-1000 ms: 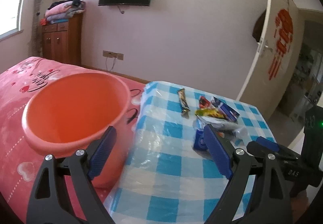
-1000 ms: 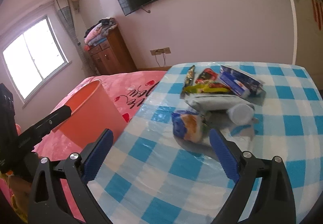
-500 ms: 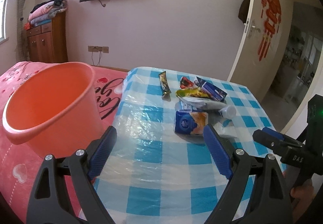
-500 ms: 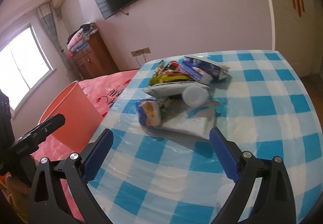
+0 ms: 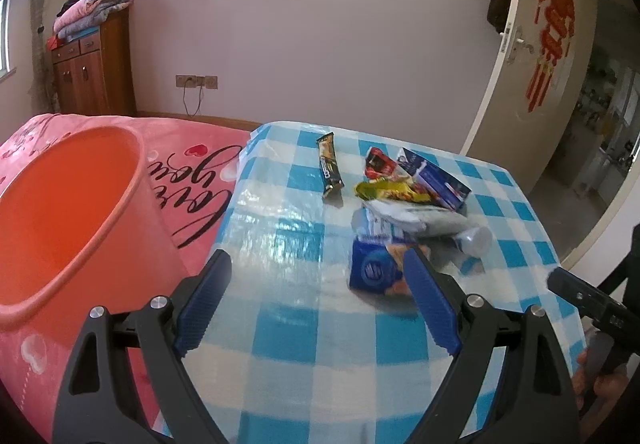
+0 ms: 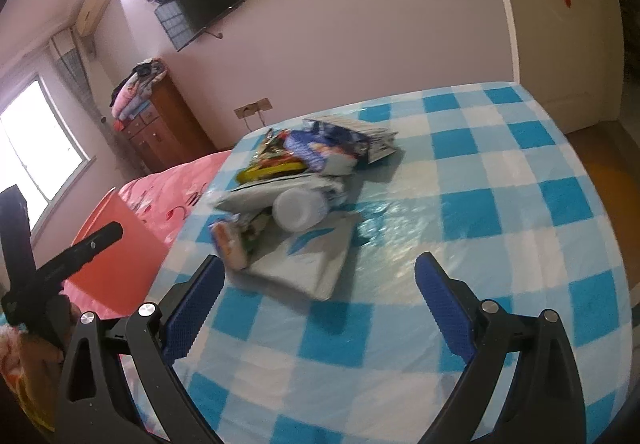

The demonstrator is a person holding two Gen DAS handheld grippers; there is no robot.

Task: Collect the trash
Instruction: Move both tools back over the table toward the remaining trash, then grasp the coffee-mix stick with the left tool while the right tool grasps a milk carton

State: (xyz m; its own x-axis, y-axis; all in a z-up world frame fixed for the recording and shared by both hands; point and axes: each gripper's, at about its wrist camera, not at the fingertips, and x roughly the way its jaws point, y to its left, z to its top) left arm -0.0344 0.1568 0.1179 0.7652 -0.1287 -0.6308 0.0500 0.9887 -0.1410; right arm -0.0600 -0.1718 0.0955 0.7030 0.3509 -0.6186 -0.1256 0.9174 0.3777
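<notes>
Between our two grippers sits the whole job: a little heap of trash (image 5: 404, 212) on the checked tablecloth (image 5: 304, 356). Our left gripper (image 5: 316, 300) has its jaws wide with nothing in them, and the blue biscuit packet (image 5: 374, 268) lies just ahead of its right-hand jaw. Our right gripper (image 6: 316, 300) is spread wide too, empty, with the flat grey mailer bag (image 6: 308, 264) just ahead of its left-hand jaw and the small white bottle (image 6: 296, 210) a bit further on, resting on the pile.

We reckon all of it is light. The wrappers look crinkly and slippery, so we'd pinch a folded edge or the bulky middle, not a flat face. The bottle seems stiff but could roll; grab it across the body. A brown snack stick wrapper (image 5: 330, 172) lies apart, beyond the pile.

Off to the side of the left-hand jaw stands the orange bucket (image 5: 60, 220) on the pink bedspread (image 5: 192, 180). What we can see of its inside looks empty.
</notes>
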